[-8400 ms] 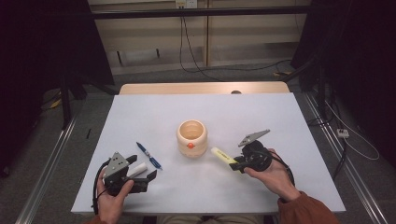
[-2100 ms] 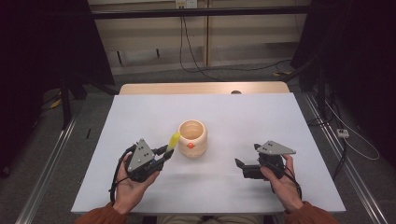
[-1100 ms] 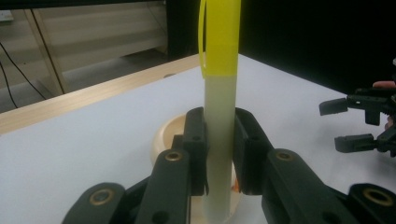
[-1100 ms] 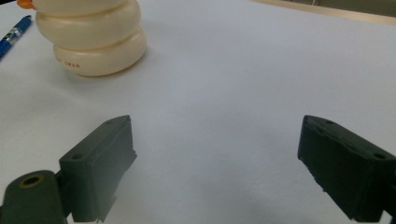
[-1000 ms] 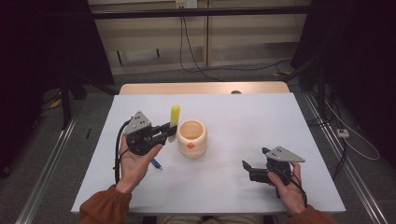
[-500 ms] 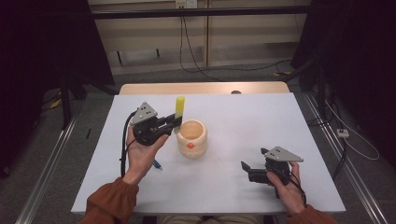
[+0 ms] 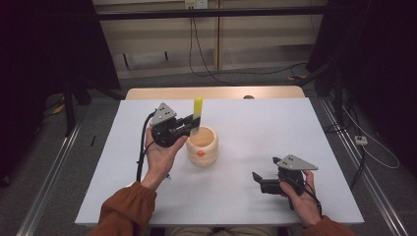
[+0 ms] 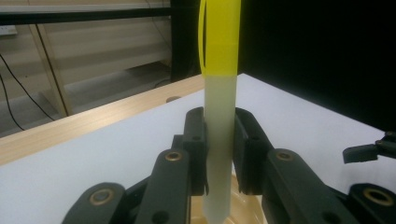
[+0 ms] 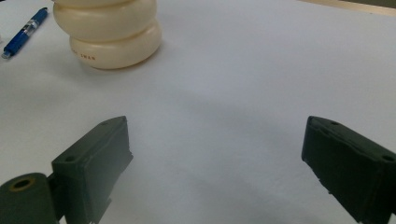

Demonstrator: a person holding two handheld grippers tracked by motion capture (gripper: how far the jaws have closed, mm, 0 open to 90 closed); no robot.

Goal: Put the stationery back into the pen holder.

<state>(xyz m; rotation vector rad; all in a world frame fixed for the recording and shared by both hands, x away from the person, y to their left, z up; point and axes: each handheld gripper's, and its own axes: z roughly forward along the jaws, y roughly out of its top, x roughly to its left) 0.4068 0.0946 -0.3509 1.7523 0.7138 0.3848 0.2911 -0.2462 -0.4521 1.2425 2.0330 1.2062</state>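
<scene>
Highlighter [image 7: 197, 109], yellow cap up, pale barrel down, upright and clamped at mid-barrel by left gripper [image 7: 193, 121], jaws narrowed tight against both sides. Lower tip just over mouth of cream ridged cup [image 7: 202, 146] near centre of white table [image 7: 255, 123]; in left gripper view, same marker [image 8: 219, 116] pinched between black pads, tip at cup rim. Right gripper [image 7: 256, 179] low near table's front right, well apart from cup, jaws spread wide with nothing between. Blue pen [image 9: 23, 31] flat on table beside cup [image 9: 109, 32].

Left gripper [image 7: 193, 121] clamped; right gripper [image 7: 257, 178] agape
</scene>
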